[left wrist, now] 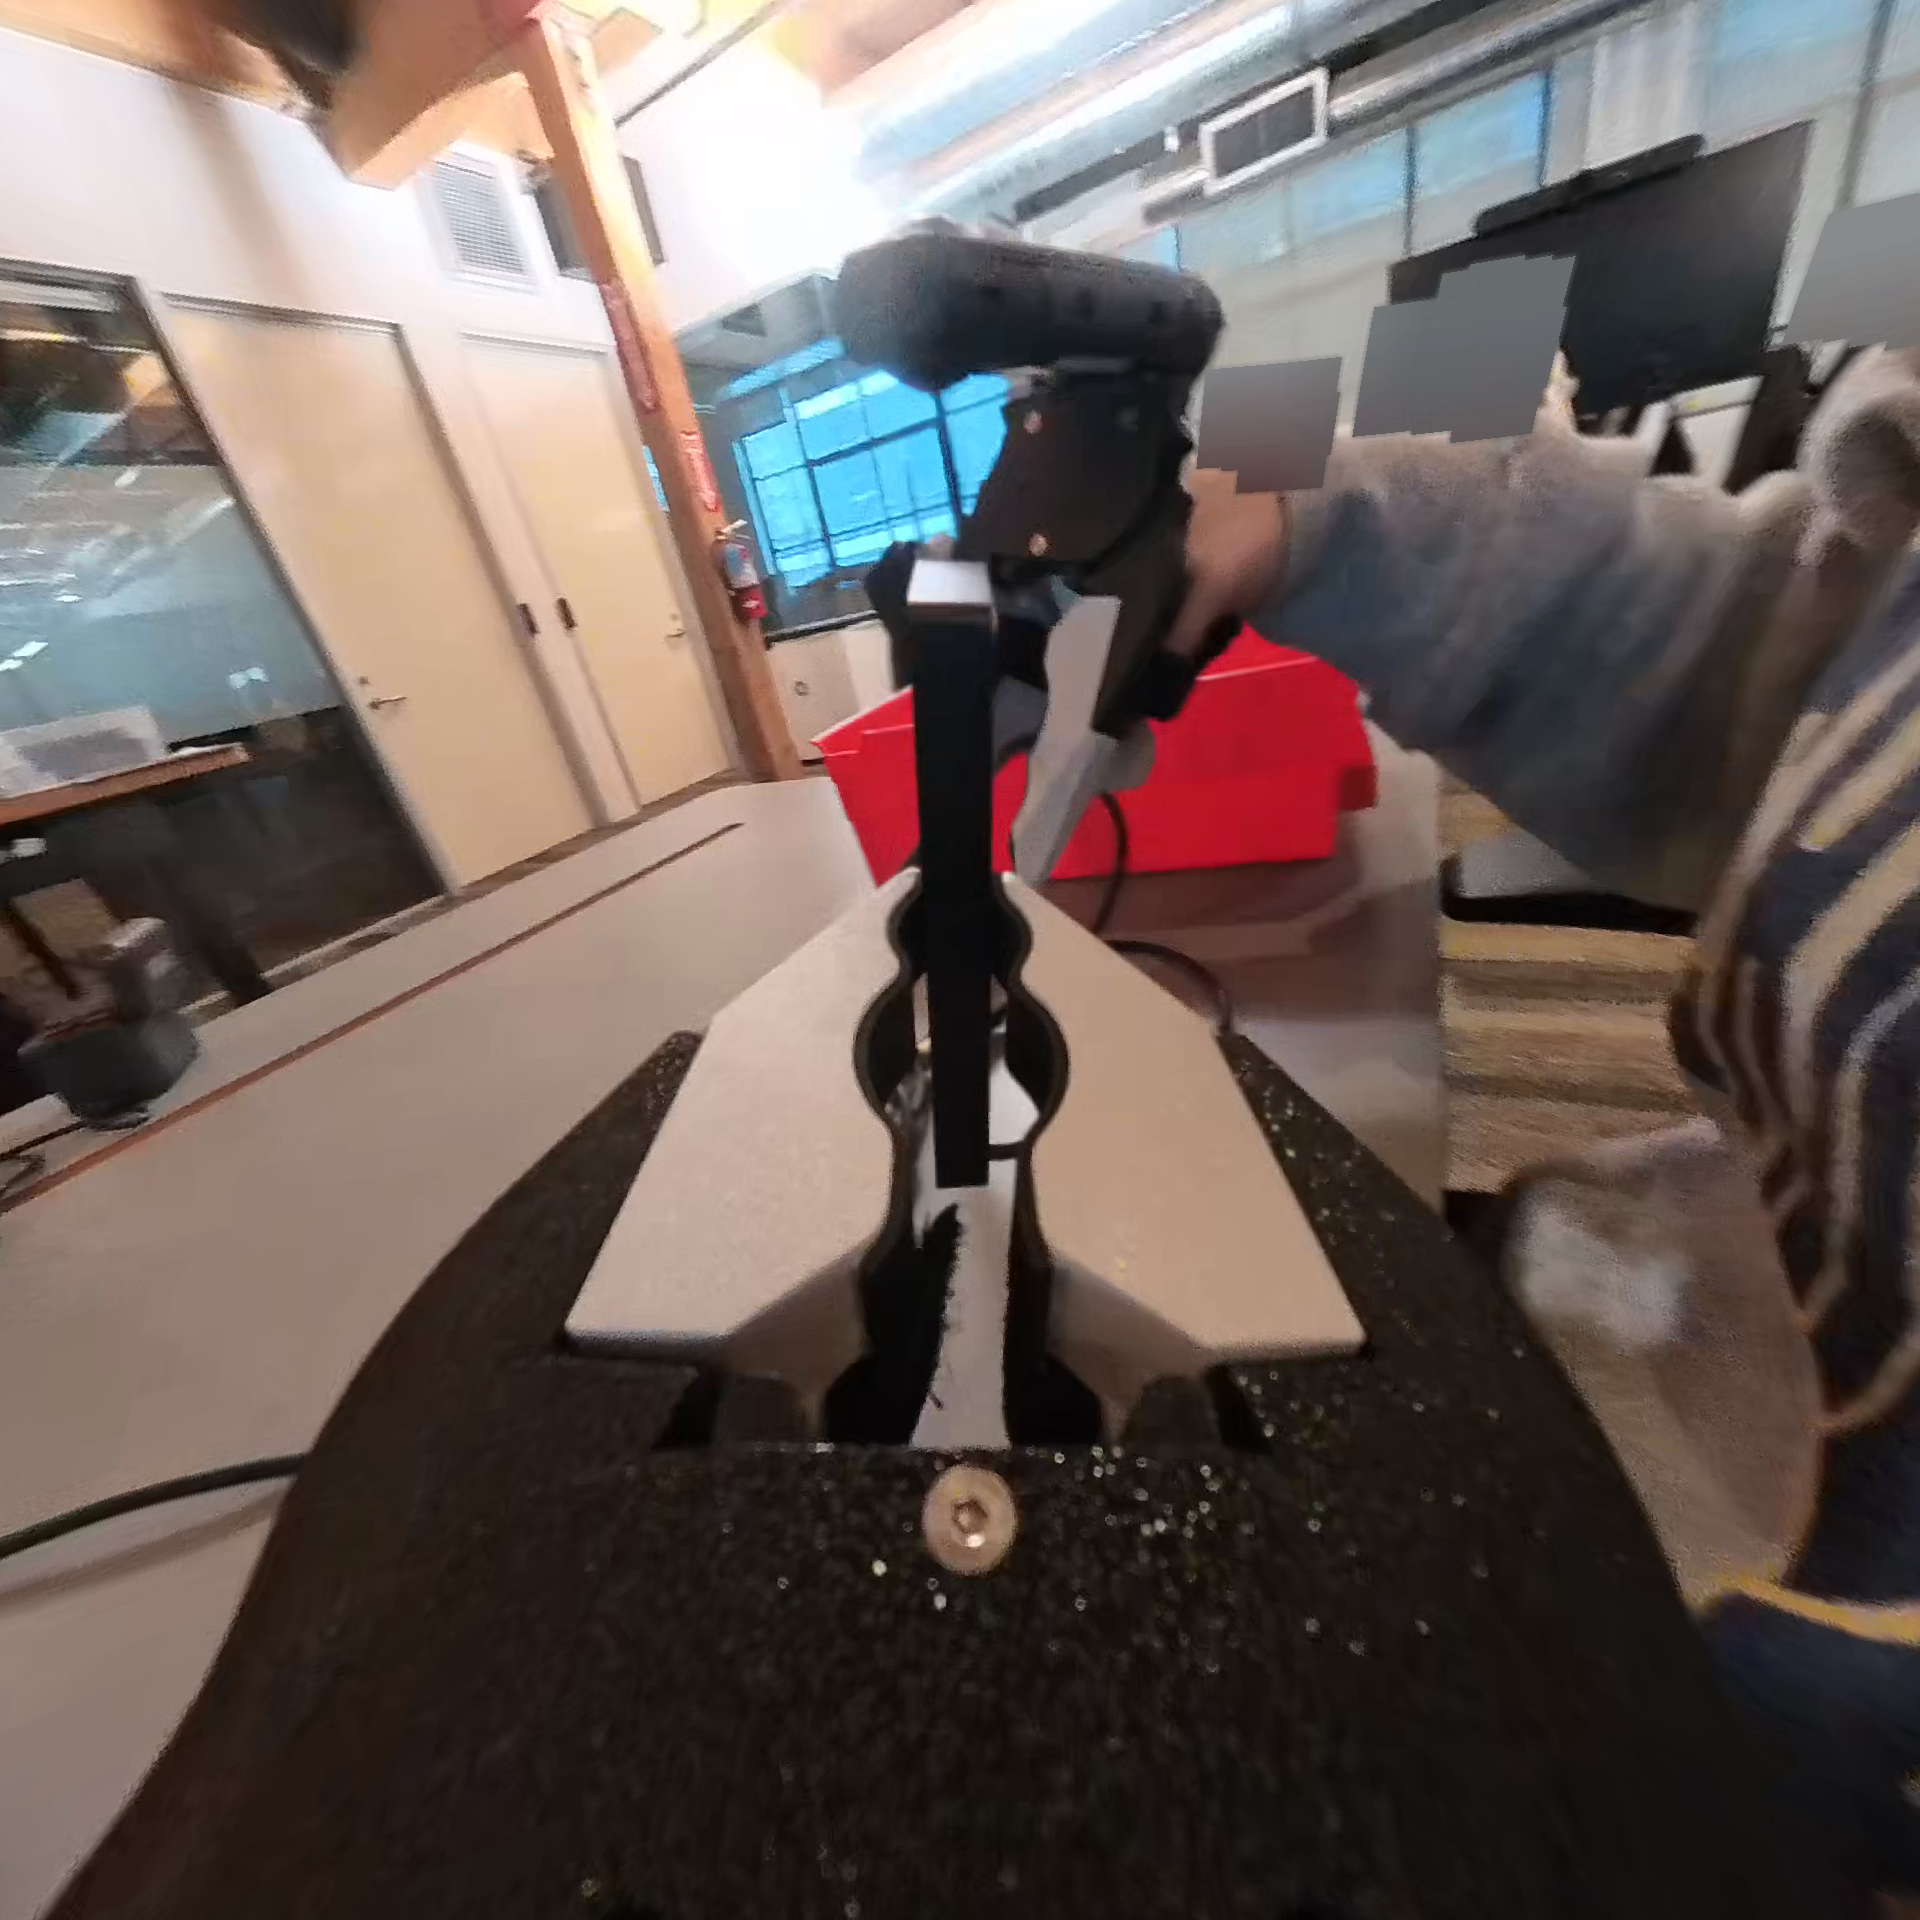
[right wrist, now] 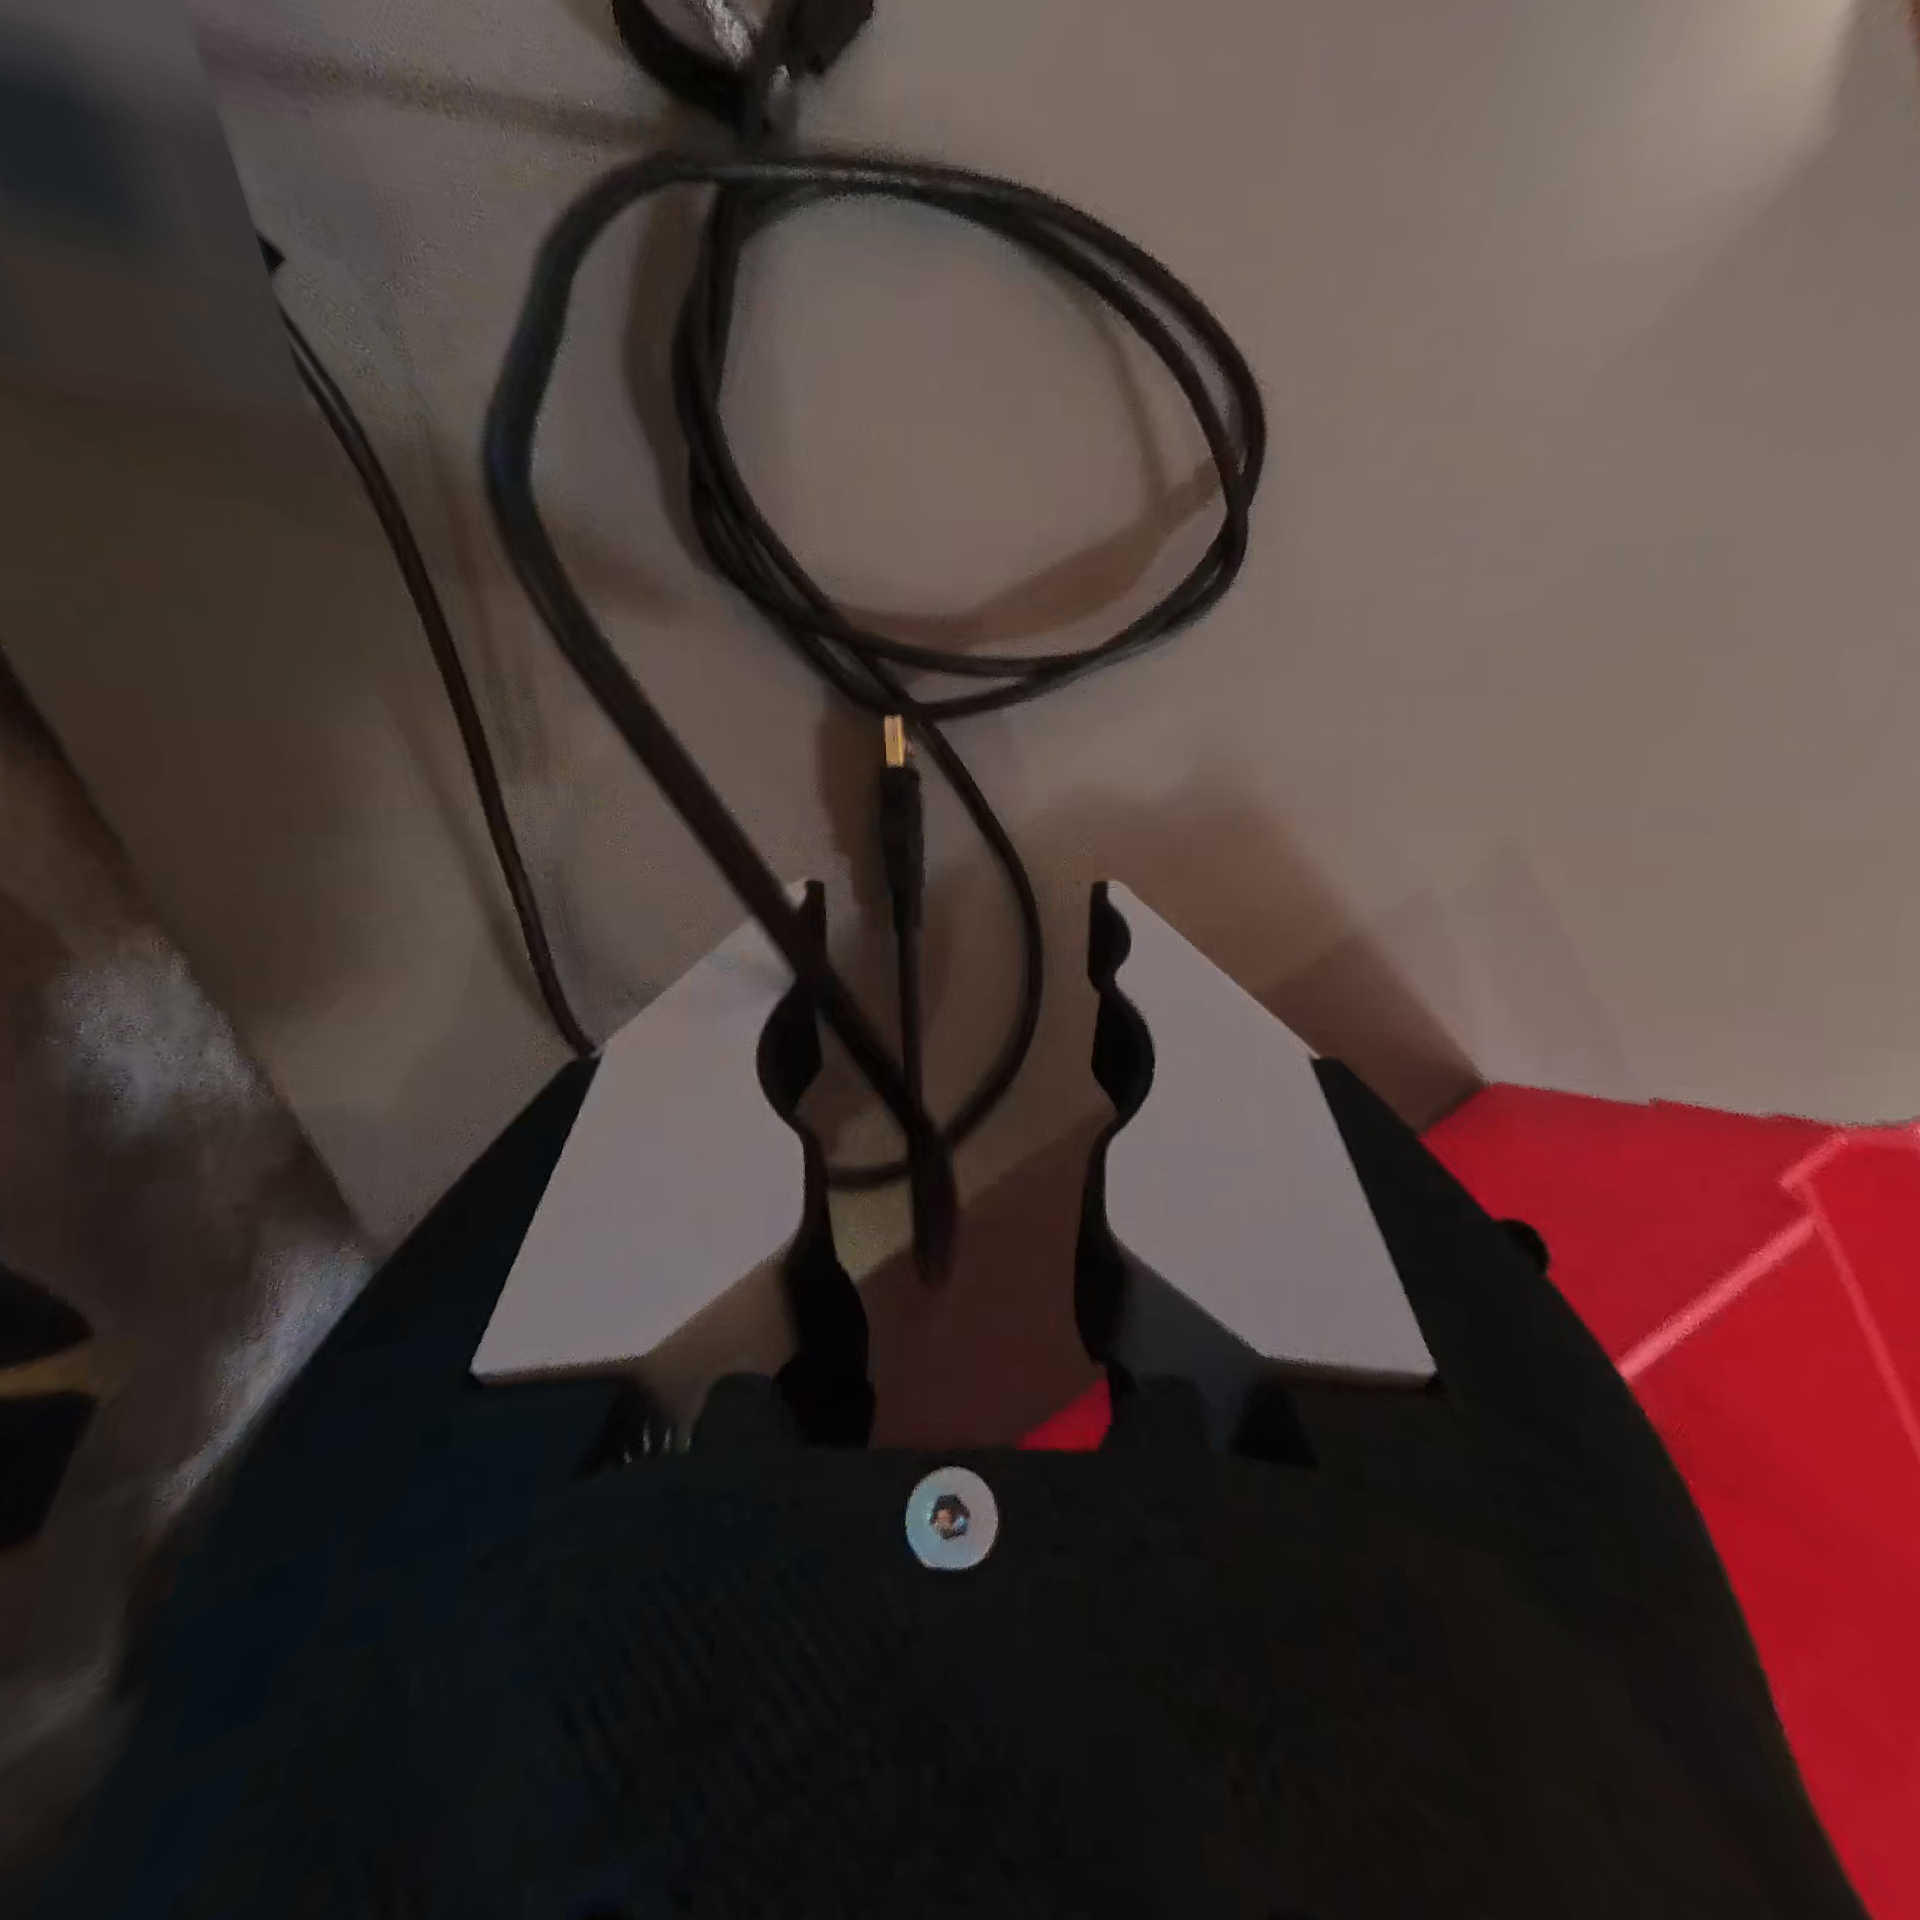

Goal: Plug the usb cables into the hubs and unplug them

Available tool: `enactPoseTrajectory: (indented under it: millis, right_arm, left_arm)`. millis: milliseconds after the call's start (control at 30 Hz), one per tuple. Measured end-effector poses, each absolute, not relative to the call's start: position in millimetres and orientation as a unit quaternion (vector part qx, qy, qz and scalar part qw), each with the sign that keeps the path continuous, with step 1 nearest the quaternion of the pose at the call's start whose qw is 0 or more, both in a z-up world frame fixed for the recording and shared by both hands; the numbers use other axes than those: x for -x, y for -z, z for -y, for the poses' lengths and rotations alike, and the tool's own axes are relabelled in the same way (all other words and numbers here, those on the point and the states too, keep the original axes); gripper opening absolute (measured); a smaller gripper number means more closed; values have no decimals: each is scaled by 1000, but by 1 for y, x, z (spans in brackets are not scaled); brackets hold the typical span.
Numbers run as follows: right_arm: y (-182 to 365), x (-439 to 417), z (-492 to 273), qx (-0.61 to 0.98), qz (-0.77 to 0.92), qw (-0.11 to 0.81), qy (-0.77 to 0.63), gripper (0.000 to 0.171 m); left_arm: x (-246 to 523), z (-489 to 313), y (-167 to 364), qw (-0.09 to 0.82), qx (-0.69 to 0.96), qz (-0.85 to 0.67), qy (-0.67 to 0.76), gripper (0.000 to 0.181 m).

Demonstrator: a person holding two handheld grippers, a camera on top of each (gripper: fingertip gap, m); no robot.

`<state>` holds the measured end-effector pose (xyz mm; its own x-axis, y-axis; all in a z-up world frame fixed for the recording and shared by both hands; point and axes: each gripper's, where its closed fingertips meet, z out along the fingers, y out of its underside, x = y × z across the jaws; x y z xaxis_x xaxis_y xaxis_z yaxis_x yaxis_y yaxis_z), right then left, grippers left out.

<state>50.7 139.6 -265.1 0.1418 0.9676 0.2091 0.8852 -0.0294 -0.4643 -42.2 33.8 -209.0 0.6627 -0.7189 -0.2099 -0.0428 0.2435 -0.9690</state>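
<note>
In the left wrist view my left gripper [left wrist: 961,894] is shut on a slim black USB hub [left wrist: 951,810] with a silver end, which stands out forward between the fingers. Just beyond it the right gripper [left wrist: 1081,790], held by a hand, points down at the table. In the right wrist view my right gripper [right wrist: 956,894] is open and looks down on a coiled black USB cable [right wrist: 1195,343]. The cable's black plug [right wrist: 900,821] with a gold tip lies in line with the gap between the fingers, not gripped.
A red bin [left wrist: 1247,769] stands on the pale table [left wrist: 312,1143] behind the grippers and also shows at the right edge of the right wrist view [right wrist: 1714,1403]. A second dark cable [right wrist: 436,644] runs along the left. A person's sleeve [left wrist: 1507,623] reaches in from the right. There is about 15 cm between the tips of the two grippers.
</note>
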Motion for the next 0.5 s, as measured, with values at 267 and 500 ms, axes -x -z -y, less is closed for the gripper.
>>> enactPoseTrajectory:
  millis: [267, 500]
  right_arm:
    - [221, -49, -121, 696, 631, 307, -153, 60]
    - [273, 7, -101, 630, 720, 260, -131, 61]
  left_arm:
    - [12, 1, 223, 656, 532, -439, 306, 8]
    - [1, 7, 236, 636, 533, -485, 278, 8]
